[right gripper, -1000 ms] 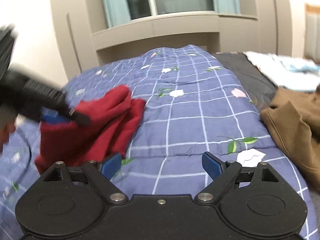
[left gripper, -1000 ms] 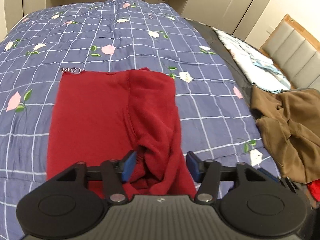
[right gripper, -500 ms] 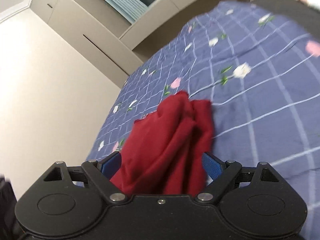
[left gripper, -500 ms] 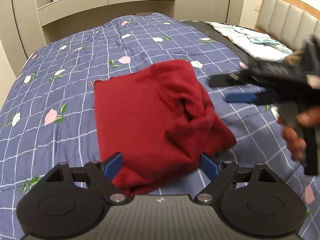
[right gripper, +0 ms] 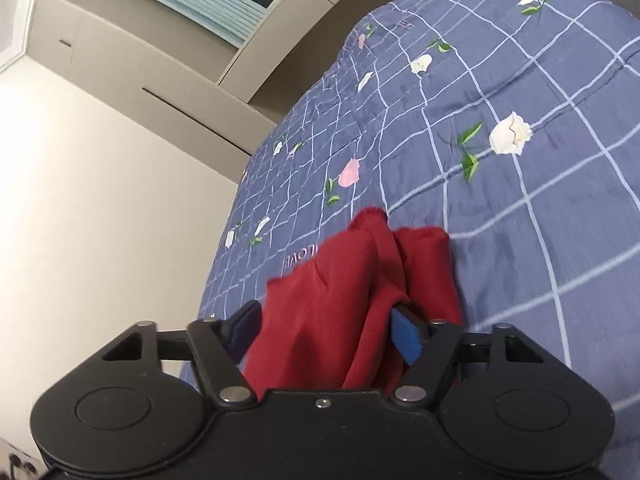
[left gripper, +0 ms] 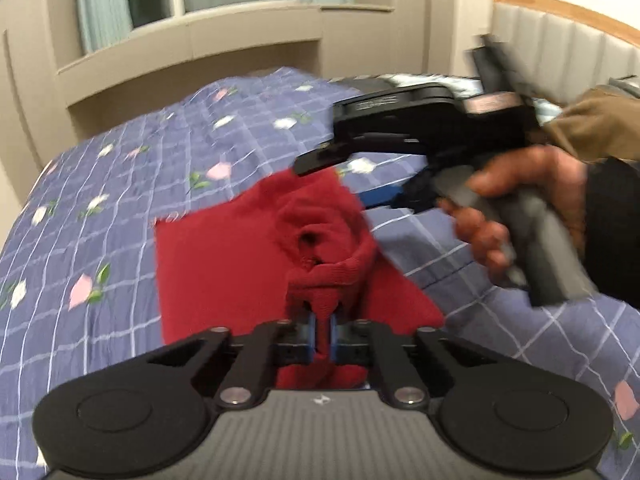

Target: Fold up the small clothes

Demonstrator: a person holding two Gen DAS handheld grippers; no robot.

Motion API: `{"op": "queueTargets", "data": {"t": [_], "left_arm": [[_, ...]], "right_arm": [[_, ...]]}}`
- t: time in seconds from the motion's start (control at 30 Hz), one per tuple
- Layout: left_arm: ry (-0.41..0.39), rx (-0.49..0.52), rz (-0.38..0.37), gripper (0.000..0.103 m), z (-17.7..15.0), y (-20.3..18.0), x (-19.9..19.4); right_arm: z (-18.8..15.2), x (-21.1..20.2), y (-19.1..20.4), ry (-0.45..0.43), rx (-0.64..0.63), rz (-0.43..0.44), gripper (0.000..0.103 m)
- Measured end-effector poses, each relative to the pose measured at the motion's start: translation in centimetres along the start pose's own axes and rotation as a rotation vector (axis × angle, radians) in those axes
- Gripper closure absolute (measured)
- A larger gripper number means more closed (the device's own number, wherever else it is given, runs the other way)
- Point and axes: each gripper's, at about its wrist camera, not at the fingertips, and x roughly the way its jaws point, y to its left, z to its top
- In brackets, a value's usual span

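A dark red garment (left gripper: 224,272) lies partly folded on the blue flowered quilt (left gripper: 120,184). My left gripper (left gripper: 322,320) is shut on a bunched fold at the garment's near edge. In the left wrist view a person's hand (left gripper: 520,200) holds my right gripper (left gripper: 344,182) over the garment's far right corner. In the right wrist view the right gripper (right gripper: 324,320) has its jaws closing, still wide apart, with a thick bunch of the red garment (right gripper: 340,280) between the blue pads (right gripper: 406,336).
A brown garment (left gripper: 592,124) and a padded headboard (left gripper: 560,40) sit at the right. Beige window cabinets (left gripper: 192,52) run behind the bed. A pale wall (right gripper: 100,200) borders the quilt (right gripper: 520,200) on the left of the right wrist view.
My left gripper has closed from wide open onto the garment's near fold. The right gripper has moved in over the garment and its jaws have narrowed around the cloth.
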Motion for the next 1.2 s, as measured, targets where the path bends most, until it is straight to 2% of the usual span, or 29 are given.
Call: {"op": "queueTargets", "data": {"t": [0.03, 0.07, 0.1, 0.13, 0.23, 0.43, 0.47, 0.53, 0.6, 0.7, 0.73, 0.8, 0.83, 0.87, 0.9, 0.97, 1.03, 1.2], "left_arm": [[-0.011, 0.025, 0.002, 0.098, -0.1, -0.4, -0.1], [-0.019, 0.067, 0.020, 0.098, -0.1, -1.0, -0.2], [-0.025, 0.107, 0.036, 0.098, -0.1, -1.6, -0.2], [-0.032, 0.121, 0.040, 0.098, -0.1, -1.9, -0.2], [-0.030, 0.083, 0.022, 0.099, 0.1, -1.8, 0.1], [-0.042, 0.120, 0.007, 0.099, -0.2, -2.4, 0.4], [-0.034, 0.125, 0.004, 0.099, -0.4, -2.5, 0.6], [-0.013, 0.122, -0.003, 0.099, -0.8, -2.5, 1.1], [-0.007, 0.120, -0.007, 0.099, -1.0, -2.5, 1.3], [-0.004, 0.126, -0.013, 0.099, -1.0, -2.5, 1.4], [-0.004, 0.126, -0.015, 0.099, -1.0, -2.4, 1.5], [-0.002, 0.124, -0.018, 0.099, -1.0, -2.3, 1.5], [-0.002, 0.125, -0.018, 0.099, -1.1, -2.2, 1.4], [-0.002, 0.128, -0.018, 0.099, -1.0, -2.2, 1.4], [-0.001, 0.130, -0.018, 0.099, -1.0, -2.2, 1.4], [0.002, 0.131, -0.019, 0.099, -0.9, -2.4, 1.2], [0.016, 0.120, -0.028, 0.099, -0.8, -2.5, 1.4], [0.064, 0.034, -0.064, 0.098, -0.3, -1.3, 2.4]], "right_arm": [[0.4, 0.3, 0.2, 0.002, -0.011, -0.010, 0.051], [0.6, 0.5, 0.6, 0.001, -0.038, -0.024, 0.069], [0.9, 0.7, 1.4, -0.001, -0.091, -0.044, 0.082], [1.0, 0.7, 2.2, -0.006, -0.154, -0.060, 0.085], [0.7, 0.4, 4.8, -0.033, -0.355, -0.098, 0.090], [-1.7, -0.8, 7.0, -0.111, -0.695, -0.185, 0.090], [-1.9, -0.5, 6.7, -0.088, -0.695, -0.189, 0.089], [-1.7, 0.0, 5.3, -0.032, -0.605, -0.175, 0.071], [-1.1, 0.2, 3.7, 0.003, -0.476, -0.109, 0.060], [0.2, 0.4, 2.2, -0.016, -0.305, -0.045, 0.047], [0.7, 0.5, 1.9, -0.031, -0.269, -0.041, 0.046], [2.1, 1.0, 2.1, -0.048, -0.234, -0.050, 0.050], [2.5, 1.2, 2.4, -0.053, -0.243, -0.053, 0.072], [2.8, 1.3, 3.1, -0.062, -0.276, -0.062, 0.085], [2.9, 1.2, 3.9, -0.074, -0.330, -0.078, 0.091], [2.9, 1.1, 5.1, -0.092, -0.424, -0.105, 0.093], [2.3, 1.3, 5.5, -0.075, -0.501, -0.169, 0.094], [1.5, 1.4, 3.9, -0.060, -0.542, -0.289, 0.092]]}}
